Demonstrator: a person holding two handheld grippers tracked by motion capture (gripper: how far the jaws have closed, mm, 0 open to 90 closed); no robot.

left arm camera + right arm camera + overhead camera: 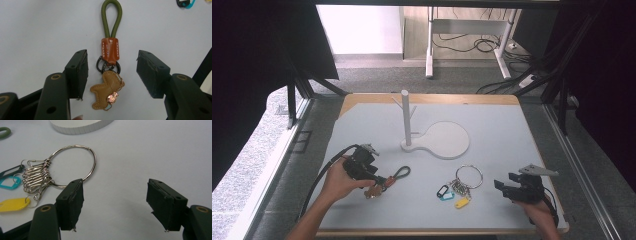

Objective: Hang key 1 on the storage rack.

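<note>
A keychain lies flat on the table: an olive cord loop (111,17), a brown leather tab, dark rings and a tan leather dog charm (107,91). My left gripper (112,72) stands open around it, a jaw on either side, neither pad touching. From above, the cord loop (402,173) pokes out to the right of that left gripper (379,181). A big metal key ring (75,162) with several clips and coloured tags (454,192) lies near the front middle. My right gripper (115,203) is open just right of it, nothing between its jaws, also seen as the right gripper (502,186).
A white stand with a round base (444,140) and an upright post with pegs (406,117) sits at the table's middle back. The table's wooden front edge (437,232) runs close below both hands.
</note>
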